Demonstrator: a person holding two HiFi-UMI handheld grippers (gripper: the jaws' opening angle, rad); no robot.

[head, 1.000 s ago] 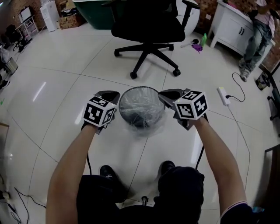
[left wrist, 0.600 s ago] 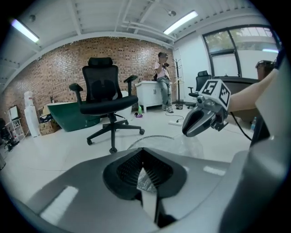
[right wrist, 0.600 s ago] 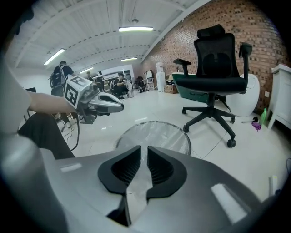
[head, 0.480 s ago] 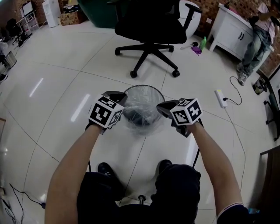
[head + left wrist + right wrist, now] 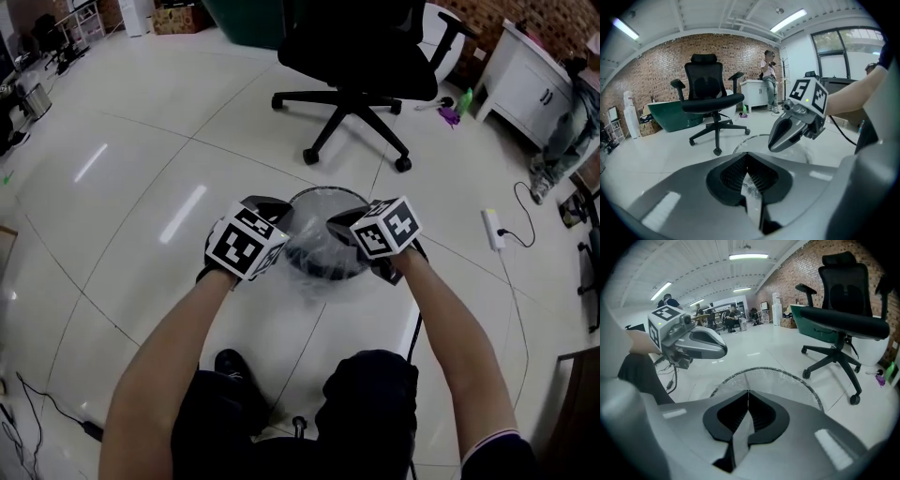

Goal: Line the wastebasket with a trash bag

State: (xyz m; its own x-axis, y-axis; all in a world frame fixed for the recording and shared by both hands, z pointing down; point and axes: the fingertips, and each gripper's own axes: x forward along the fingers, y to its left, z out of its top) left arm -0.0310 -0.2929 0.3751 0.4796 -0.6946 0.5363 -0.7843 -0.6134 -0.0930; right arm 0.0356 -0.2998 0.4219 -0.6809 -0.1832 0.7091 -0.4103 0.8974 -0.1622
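Note:
A round black mesh wastebasket (image 5: 349,272) stands on the white tile floor with a clear trash bag (image 5: 314,246) over and inside it. My left gripper (image 5: 279,212) sits at the basket's left rim, shut on a strip of the clear bag film (image 5: 751,187). My right gripper (image 5: 339,226) is at the right rim, over the opening, shut on another strip of film (image 5: 739,439). In the left gripper view the right gripper (image 5: 777,143) hangs above the rim (image 5: 740,143). In the right gripper view the left gripper (image 5: 721,351) is beyond the basket's mesh rim (image 5: 797,383).
A black office chair (image 5: 361,56) stands just beyond the basket. A white cabinet (image 5: 534,84) and a standing person (image 5: 567,131) are at the far right. A power strip (image 5: 492,228) with its cable lies on the floor to the right. My shoes (image 5: 228,364) are near the basket.
My right gripper has dropped and moved in toward the basket's right rim, so the two grippers stand closer together. The left gripper has barely moved.

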